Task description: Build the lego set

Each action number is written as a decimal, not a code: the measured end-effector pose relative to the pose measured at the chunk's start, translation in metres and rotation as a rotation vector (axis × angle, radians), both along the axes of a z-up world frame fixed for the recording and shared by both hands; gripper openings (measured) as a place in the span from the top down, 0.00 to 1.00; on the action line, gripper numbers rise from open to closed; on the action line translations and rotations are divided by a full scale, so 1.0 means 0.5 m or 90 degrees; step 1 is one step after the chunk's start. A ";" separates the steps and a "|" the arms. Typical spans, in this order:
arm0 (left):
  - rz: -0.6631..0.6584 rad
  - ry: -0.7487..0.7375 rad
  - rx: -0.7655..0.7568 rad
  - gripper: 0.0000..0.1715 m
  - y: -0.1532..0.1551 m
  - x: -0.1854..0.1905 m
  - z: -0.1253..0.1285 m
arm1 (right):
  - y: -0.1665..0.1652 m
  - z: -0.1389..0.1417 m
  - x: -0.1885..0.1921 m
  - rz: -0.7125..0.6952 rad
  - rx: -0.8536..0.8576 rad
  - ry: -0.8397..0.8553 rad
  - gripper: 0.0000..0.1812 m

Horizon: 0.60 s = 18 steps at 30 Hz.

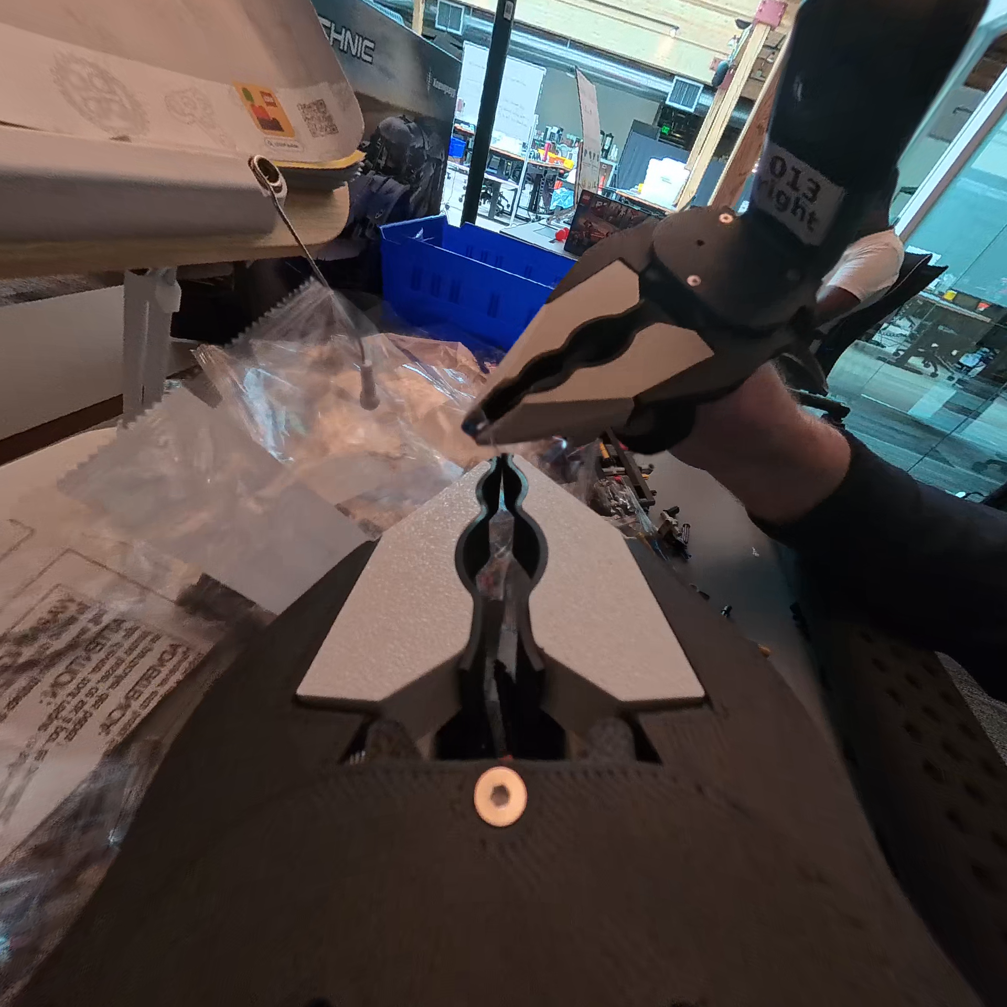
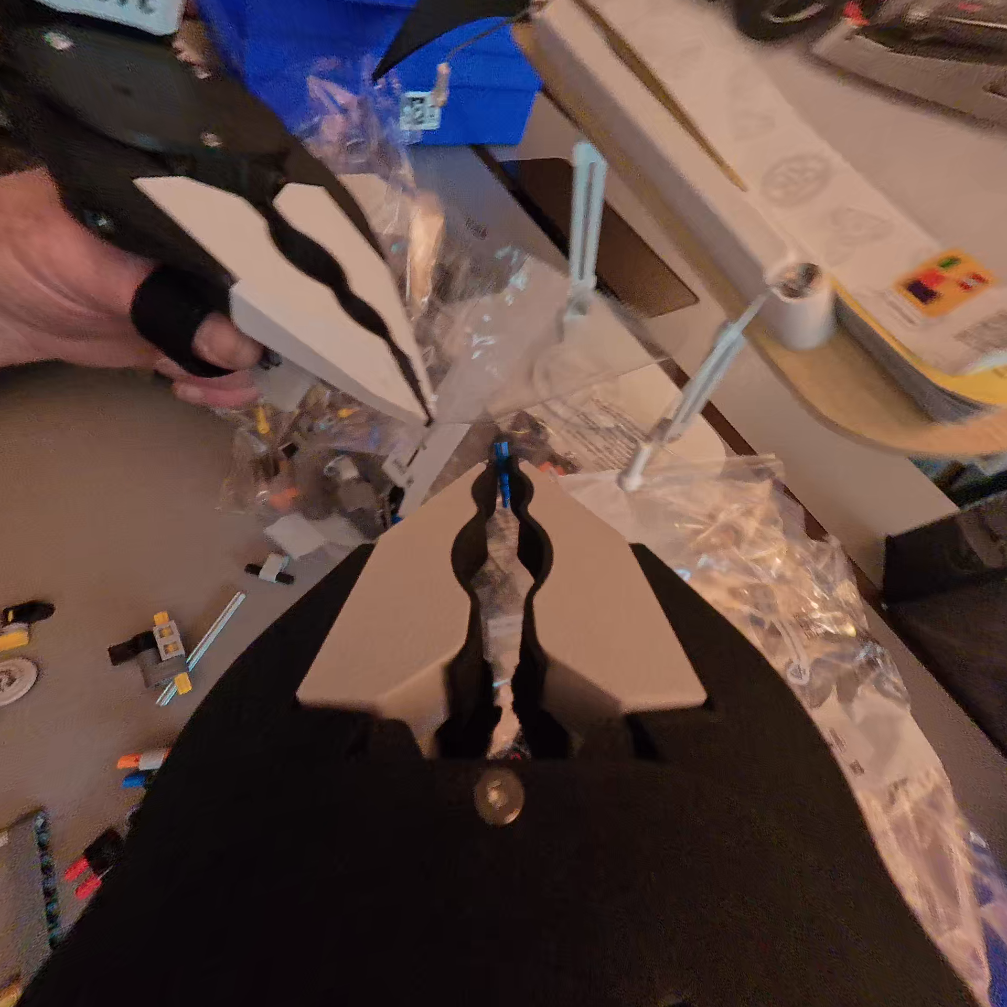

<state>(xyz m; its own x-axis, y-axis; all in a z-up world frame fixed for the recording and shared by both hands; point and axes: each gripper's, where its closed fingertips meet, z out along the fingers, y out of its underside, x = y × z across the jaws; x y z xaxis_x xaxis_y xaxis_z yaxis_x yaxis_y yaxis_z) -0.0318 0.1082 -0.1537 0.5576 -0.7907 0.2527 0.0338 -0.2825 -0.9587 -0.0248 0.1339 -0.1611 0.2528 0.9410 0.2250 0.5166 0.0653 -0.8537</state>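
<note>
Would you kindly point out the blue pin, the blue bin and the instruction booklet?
blue pin (image 2: 501,469): right wrist view, its middle, between the fingertips.
blue bin (image 1: 463,283): left wrist view, front wall.
instruction booklet (image 2: 872,229): right wrist view, open page.

Beyond the grey tabletop (image 1: 725,566) stands a blue plastic bin (image 1: 463,278). Behind it a black post (image 1: 490,109) rises in an open workshop with distant desks, wooden beams (image 1: 730,103) and daylit glass partitions (image 1: 948,261) at right.
</note>
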 end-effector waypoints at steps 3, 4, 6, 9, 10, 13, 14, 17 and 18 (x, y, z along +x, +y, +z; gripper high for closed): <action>-0.003 0.000 -0.003 1.00 0.000 0.001 -0.002 | 0.015 0.026 0.015 -0.015 -0.021 0.062 1.00; -0.005 0.001 -0.003 1.00 0.000 0.003 -0.003 | 0.016 0.029 0.016 -0.015 -0.033 0.071 1.00; -0.007 0.005 -0.003 1.00 -0.001 0.006 -0.005 | 0.015 0.014 0.016 -0.012 -0.042 0.050 1.00; -0.006 0.004 -0.002 1.00 -0.001 0.005 -0.004 | -0.002 -0.013 0.005 0.014 -0.040 0.000 1.00; -0.006 0.002 -0.002 1.00 -0.001 0.004 -0.003 | -0.009 -0.020 -0.002 0.026 -0.049 -0.006 1.00; -0.005 0.003 -0.002 1.00 -0.001 0.004 -0.004 | 0.000 -0.030 -0.004 0.005 -0.044 -0.025 0.93; -0.004 0.003 -0.001 1.00 -0.001 0.004 -0.004 | 0.000 -0.024 0.000 0.004 -0.040 -0.020 0.92; 0.004 0.000 0.002 1.00 0.002 -0.002 0.000 | -0.024 0.021 0.007 0.043 -0.049 0.041 0.92; 0.007 -0.002 0.003 1.00 0.003 -0.004 0.001 | -0.040 0.026 0.010 0.072 -0.061 0.045 0.94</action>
<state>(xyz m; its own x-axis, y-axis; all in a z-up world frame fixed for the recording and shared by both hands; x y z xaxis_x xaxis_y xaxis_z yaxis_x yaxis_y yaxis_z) -0.0340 0.1098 -0.1530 0.5654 -0.7856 0.2514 0.0406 -0.2779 -0.9598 -0.0200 0.1138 -0.1481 0.1566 0.9805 0.1186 0.4490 0.0363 -0.8928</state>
